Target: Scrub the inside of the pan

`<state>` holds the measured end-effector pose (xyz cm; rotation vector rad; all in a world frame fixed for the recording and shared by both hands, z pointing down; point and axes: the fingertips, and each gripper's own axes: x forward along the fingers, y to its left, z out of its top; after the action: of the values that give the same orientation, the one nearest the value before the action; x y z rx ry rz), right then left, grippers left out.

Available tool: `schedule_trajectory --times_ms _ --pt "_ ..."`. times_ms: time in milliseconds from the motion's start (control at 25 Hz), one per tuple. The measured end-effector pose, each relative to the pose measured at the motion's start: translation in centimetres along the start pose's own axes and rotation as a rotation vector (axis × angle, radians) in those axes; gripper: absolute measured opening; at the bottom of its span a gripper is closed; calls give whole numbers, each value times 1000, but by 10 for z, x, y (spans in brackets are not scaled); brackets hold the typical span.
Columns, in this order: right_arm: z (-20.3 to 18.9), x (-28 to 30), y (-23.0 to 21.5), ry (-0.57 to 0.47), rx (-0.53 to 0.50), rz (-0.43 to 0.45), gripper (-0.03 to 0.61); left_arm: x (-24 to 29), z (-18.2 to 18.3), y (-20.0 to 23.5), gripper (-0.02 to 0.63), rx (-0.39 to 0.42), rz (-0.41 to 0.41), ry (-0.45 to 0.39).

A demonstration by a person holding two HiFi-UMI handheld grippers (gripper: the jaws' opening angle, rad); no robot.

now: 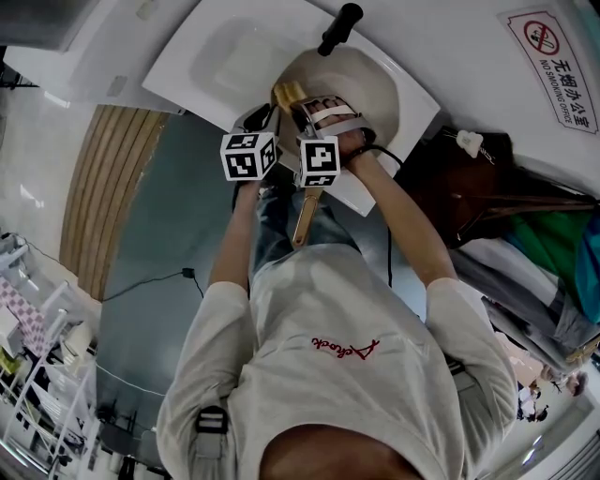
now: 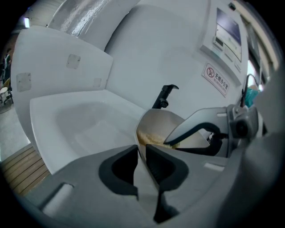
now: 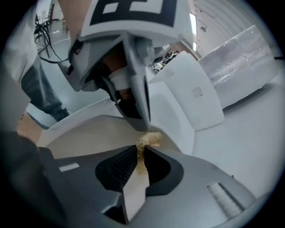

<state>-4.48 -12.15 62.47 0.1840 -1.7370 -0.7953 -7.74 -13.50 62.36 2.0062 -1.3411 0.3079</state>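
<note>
White tray [image 1: 216, 56] is seen at eleven o'clock. The pan [image 1: 375, 84] rim is pinched by the left gripper [image 2: 141, 149], and the brush [image 3: 149, 139] by the right gripper [image 3: 141, 153]. Scrubbing is judged underway; sweeping inside strokes are needed.

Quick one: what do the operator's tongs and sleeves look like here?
Left tongs and right tongs: grey bodies, black ribbed pads, each topped by a white cube with black square markers. Short pale T-shirt sleeves.

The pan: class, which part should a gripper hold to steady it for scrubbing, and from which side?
The pan: grip its thin near rim from the person's side. The wall slips between narrow jaws, as the left gripper shows; the black handle points away.
</note>
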Motion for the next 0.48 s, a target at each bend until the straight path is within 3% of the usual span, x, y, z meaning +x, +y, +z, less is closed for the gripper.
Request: schedule_trajectory --times_ms 480 --pt "-23 11 69 48 -74 156 55 0 1 1 57 -6 -2 -7"
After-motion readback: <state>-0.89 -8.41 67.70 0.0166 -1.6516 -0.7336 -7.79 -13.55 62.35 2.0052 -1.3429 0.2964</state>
